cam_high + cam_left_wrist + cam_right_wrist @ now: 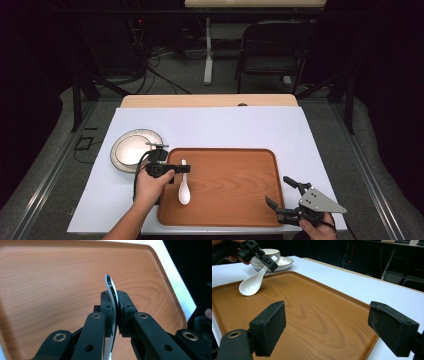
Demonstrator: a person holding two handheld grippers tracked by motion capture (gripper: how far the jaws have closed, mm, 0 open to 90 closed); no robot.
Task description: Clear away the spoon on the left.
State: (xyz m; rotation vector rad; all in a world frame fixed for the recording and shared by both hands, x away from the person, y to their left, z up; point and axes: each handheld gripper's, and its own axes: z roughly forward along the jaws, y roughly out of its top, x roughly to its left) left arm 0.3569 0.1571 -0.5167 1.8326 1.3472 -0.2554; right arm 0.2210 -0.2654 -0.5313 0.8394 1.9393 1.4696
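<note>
Dark room – grey floor point(60, 150), black folding chair point(272, 47) behind, cables point(155, 65) trailing

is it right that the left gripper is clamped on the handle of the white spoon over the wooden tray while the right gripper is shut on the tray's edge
Not quite. The right gripper is not shut on anything: in the right gripper view its jaws stand wide apart above the near corner of the wooden tray, holding nothing. The rest stands: the left gripper is clamped on the handle of the white spoon over the tray.
</note>
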